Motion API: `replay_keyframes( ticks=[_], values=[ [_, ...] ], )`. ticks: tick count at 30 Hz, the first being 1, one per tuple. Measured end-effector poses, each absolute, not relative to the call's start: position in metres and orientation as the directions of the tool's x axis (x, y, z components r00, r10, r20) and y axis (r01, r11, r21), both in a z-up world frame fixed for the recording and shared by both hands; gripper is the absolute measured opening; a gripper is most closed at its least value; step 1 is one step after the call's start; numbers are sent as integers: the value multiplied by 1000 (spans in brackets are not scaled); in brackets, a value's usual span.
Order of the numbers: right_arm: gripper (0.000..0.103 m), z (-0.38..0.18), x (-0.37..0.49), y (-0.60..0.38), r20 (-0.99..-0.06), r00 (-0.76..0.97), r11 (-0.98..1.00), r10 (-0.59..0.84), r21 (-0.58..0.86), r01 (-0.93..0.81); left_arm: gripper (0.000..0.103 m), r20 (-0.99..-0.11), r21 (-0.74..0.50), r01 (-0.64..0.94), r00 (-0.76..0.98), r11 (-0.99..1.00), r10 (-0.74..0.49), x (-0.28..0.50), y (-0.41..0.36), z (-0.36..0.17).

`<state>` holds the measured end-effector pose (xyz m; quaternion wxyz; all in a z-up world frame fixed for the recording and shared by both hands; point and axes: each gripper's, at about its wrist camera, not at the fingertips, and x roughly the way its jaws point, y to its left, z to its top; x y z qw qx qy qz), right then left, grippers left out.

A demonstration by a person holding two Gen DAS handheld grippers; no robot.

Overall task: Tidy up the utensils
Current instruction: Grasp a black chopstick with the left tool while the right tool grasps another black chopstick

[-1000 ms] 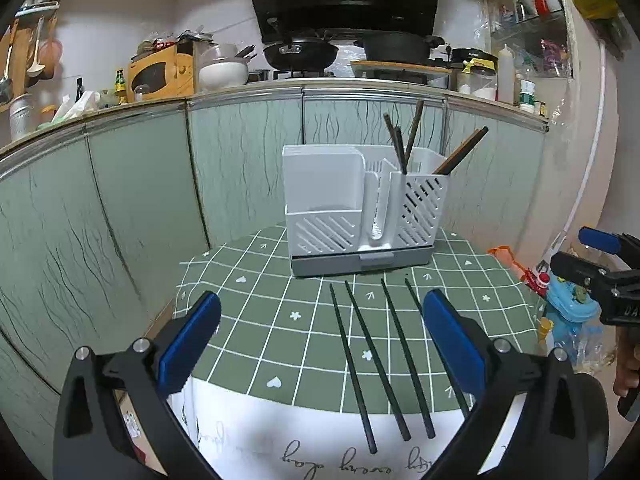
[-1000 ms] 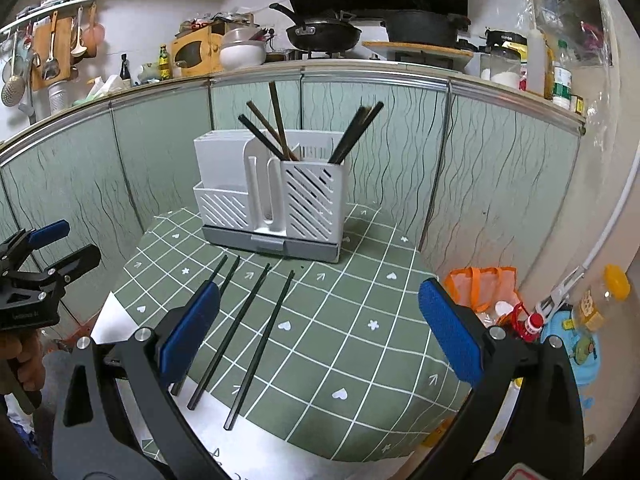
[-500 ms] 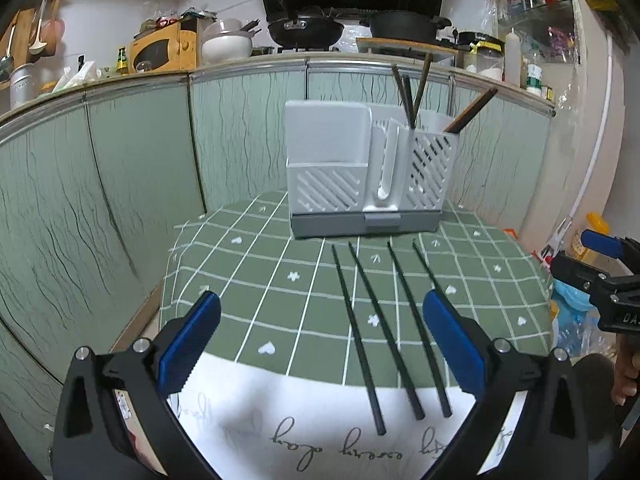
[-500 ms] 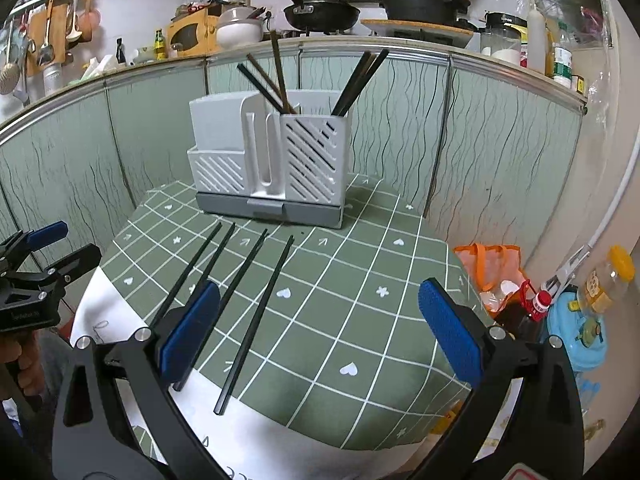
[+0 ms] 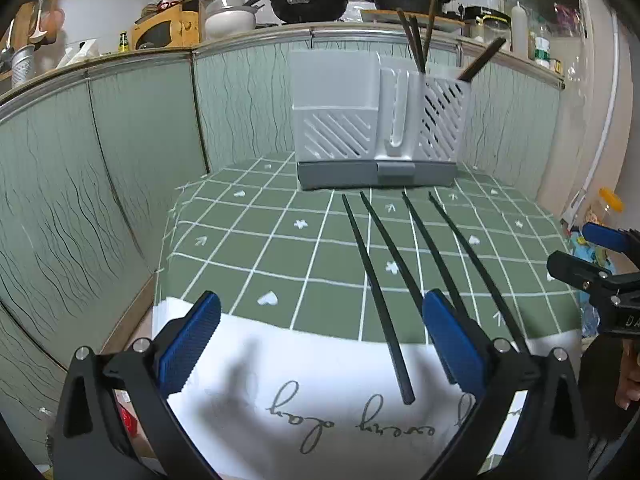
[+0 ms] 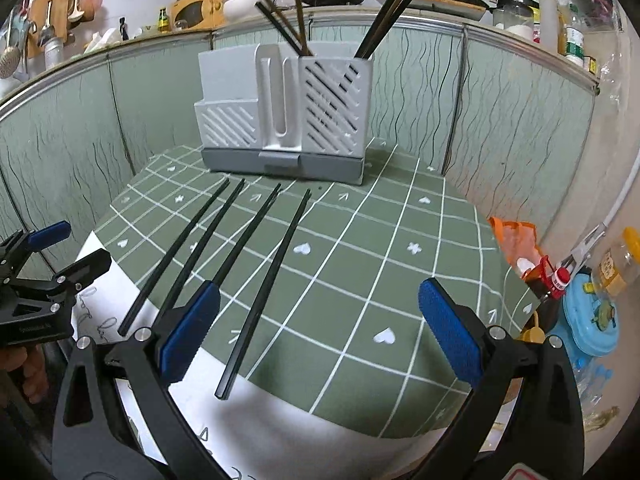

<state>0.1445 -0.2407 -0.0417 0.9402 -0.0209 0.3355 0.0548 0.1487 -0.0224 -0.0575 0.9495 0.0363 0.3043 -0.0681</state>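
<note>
Several black chopsticks [image 5: 376, 292] lie side by side on the green checked tablecloth [image 5: 256, 240], pointing at a white slotted utensil holder [image 5: 376, 128] at the table's back. The holder has several chopsticks standing in its right compartment [image 6: 336, 96]. My left gripper [image 5: 320, 344] is open and empty, low over the table's near edge, its right finger beside the chopsticks' near ends. My right gripper [image 6: 316, 328] is open and empty, with the rightmost chopstick [image 6: 268, 284] between its fingers. Each gripper shows at the edge of the other's view.
Green panelled walls [image 5: 100, 152] close in the table on the left and behind. A kitchen counter with pans and a microwave [image 5: 168, 28] runs above. Bottles and a blue toy [image 6: 588, 320] sit on the floor to the right of the table.
Both grippers have moved down and forward toward the table. The chopsticks and holder look larger and nearer. Both stay open.
</note>
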Motion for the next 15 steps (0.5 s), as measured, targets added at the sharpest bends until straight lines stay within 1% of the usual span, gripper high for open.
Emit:
replay_keyframes(
  ticks=[3, 5, 6, 7, 8, 9, 11, 12, 13, 15],
  values=[
    [93, -50, 145, -236, -643, 760, 992, 95, -5, -128, 99, -599, 43, 159, 795, 986, -102, 151, -28, -67],
    [88, -54, 145, -234, -650, 754, 991, 96, -10, -134, 98, -608, 43, 165, 787, 985, -106, 152, -31, -71],
    [87, -58, 145, -232, -655, 749, 990, 96, -13, -138, 94, -612, 40, 170, 783, 985, -111, 153, -32, -73],
    [84, -60, 145, -231, -658, 746, 990, 97, -13, -140, 91, -620, 36, 178, 776, 983, -118, 154, -34, -76],
    [79, -63, 145, -229, -664, 741, 989, 101, -13, -146, 86, -626, 35, 182, 770, 983, -120, 154, -36, -78],
    [77, -66, 146, -228, -670, 735, 988, 105, -13, -153, 82, -635, 35, 185, 763, 982, -121, 156, -37, -81],
    [70, -70, 145, -226, -677, 728, 987, 108, -14, -160, 78, -645, 31, 193, 753, 981, -128, 158, -40, -85],
    [68, -72, 145, -225, -680, 725, 986, 111, -14, -165, 74, -648, 28, 200, 749, 979, -135, 158, -42, -87],
    [63, -74, 145, -224, -683, 722, 986, 113, -15, -169, 71, -652, 27, 204, 746, 979, -138, 159, -43, -88],
    [58, -78, 145, -222, -687, 718, 985, 114, -19, -174, 62, -663, 30, 213, 736, 977, -140, 160, -46, -93]
  ],
)
